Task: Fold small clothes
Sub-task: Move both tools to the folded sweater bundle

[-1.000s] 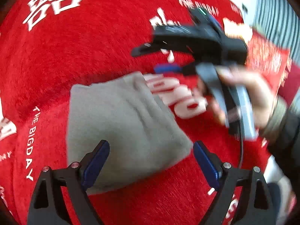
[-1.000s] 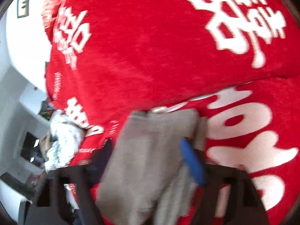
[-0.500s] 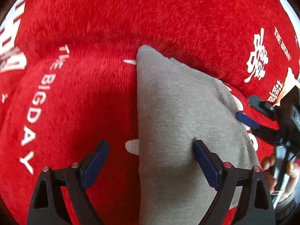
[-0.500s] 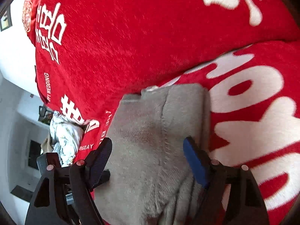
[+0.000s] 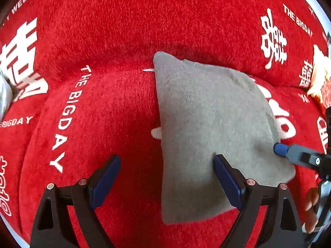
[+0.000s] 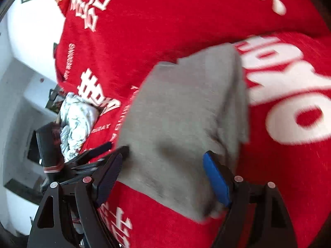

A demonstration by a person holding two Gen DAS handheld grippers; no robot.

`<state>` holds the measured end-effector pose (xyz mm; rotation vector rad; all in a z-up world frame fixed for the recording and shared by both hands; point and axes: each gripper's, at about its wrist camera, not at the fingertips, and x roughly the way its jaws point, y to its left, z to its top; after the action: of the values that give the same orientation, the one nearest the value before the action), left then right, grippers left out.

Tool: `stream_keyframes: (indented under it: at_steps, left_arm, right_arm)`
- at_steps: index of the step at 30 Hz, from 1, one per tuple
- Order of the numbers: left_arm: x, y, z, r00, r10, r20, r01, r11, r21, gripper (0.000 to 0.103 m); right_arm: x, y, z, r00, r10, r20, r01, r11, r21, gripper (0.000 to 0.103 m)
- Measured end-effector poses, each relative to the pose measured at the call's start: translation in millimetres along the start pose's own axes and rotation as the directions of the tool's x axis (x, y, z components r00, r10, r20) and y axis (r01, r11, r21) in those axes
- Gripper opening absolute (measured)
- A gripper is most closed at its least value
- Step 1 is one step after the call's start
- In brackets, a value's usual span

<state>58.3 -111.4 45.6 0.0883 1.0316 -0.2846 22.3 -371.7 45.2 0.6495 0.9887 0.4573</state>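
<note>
Your view fills with a red plush cover [image 5: 124, 107] printed with white lettering [image 5: 66, 122], big white characters [image 6: 91, 6] up top, a crumpled pale patterned cloth [image 6: 76, 122] off to your left, white wall [image 6: 31, 31] behind it.

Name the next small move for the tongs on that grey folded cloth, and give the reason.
Probably lower the left tongs so they close on the left edge of the grey folded fleece cloth. They stand open, straddling that edge without pinching it, while the open right tongs sit over the cloth's near corner. The cloth lies flat on the red plush cover.
</note>
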Motion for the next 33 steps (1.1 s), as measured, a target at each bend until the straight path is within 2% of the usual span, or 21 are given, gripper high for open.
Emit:
stream_keyframes:
  at_steps: [2, 3, 5, 10, 14, 18, 21, 23, 29, 33]
  left_arm:
    - [-5, -2, -4, 1.0, 0.02, 0.006, -0.02, 1.0, 0.019, 0.092]
    - [-7, -2, -7, 0.999, 0.032, 0.008, -0.032, 0.999, 0.03, 0.092]
    - [-12, -2, -9, 0.999, 0.037, 0.013, -0.037, 0.999, 0.037, 0.092]
    - [-25, 4, -14, 0.999, 0.041, 0.033, -0.043, 0.998, 0.052, 0.092]
    - [-28, 12, -11, 0.998, 0.058, 0.037, -0.06, 0.997, 0.057, 0.092]
    - [-24, 26, -1, 0.999, 0.036, 0.008, -0.036, 0.999, 0.022, 0.092]
    - [-14, 44, 12, 0.999, -0.001, -0.039, -0.001, 0.999, -0.053, 0.092]
    - [-6, 54, 21, 0.997, -0.027, -0.068, 0.021, 0.996, -0.088, 0.092]
    - [17, 54, 43, 0.986, -0.102, -0.129, 0.087, 0.989, -0.12, 0.092]
    - [27, 49, 54, 0.981, -0.142, -0.129, 0.124, 0.982, -0.141, 0.092]
  right_arm:
    - [-13, -5, -4, 0.999, 0.008, 0.037, -0.009, 1.0, 0.025, 0.082]
    - [-17, -4, -5, 0.998, -0.031, 0.048, 0.029, 0.999, 0.028, 0.084]
    - [-29, -5, -6, 0.986, -0.158, 0.05, 0.156, 0.987, 0.028, 0.087]
    - [-68, -15, -8, 0.965, -0.235, 0.116, 0.228, 0.971, 0.064, 0.089]
    - [-98, -29, -2, 0.929, -0.318, 0.19, 0.303, 0.947, 0.104, 0.092]
    - [-113, -41, 6, 0.911, -0.351, 0.217, 0.318, 0.932, 0.173, 0.096]
    - [-111, -48, 14, 0.91, -0.355, 0.214, 0.313, 0.927, 0.207, 0.097]
    - [-109, -54, 18, 0.917, -0.337, 0.214, 0.291, 0.931, 0.22, 0.098]
    - [-72, -55, 40, 0.944, -0.275, 0.18, 0.238, 0.95, 0.203, 0.098]
    - [-43, -52, 52, 0.96, -0.242, 0.14, 0.215, 0.96, 0.182, 0.098]
